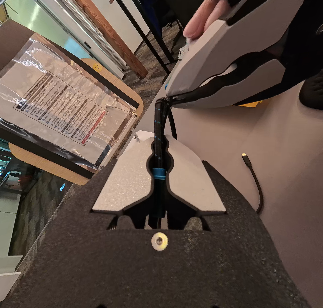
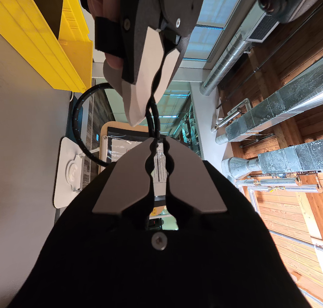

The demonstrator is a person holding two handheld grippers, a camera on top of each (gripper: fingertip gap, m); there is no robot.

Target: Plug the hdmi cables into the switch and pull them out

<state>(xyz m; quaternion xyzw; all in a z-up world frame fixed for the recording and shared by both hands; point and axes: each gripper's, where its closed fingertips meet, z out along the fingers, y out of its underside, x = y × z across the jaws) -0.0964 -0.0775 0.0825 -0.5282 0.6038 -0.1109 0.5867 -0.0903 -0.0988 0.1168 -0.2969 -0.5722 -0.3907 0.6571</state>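
- My left hand-held gripper [image 1: 160, 152] is clenched around the black braided hdmi cable [image 1: 158, 125], which runs lengthwise between its fingers, a blue band sitting in the gap.
- My right hand-held gripper [image 2: 158, 140] pinches the same cable at its fingertips, where the strands bunch together.
- Both grippers are lifted above the pale desk [image 1: 244, 128], tips nearly meeting.
- From the right wrist view, the cable curls in a loop [image 2: 76, 121] down toward the desk.
- A second thin black cable [image 1: 254, 177] with a small gold plug lies loose on the desk, apart from both grippers.
- A yellow bin [image 2: 43, 42] sits on the desk.
- A laminated sheet [image 1: 57, 107] stands on a wooden board beyond the desk edge.
- I cannot see the switch.
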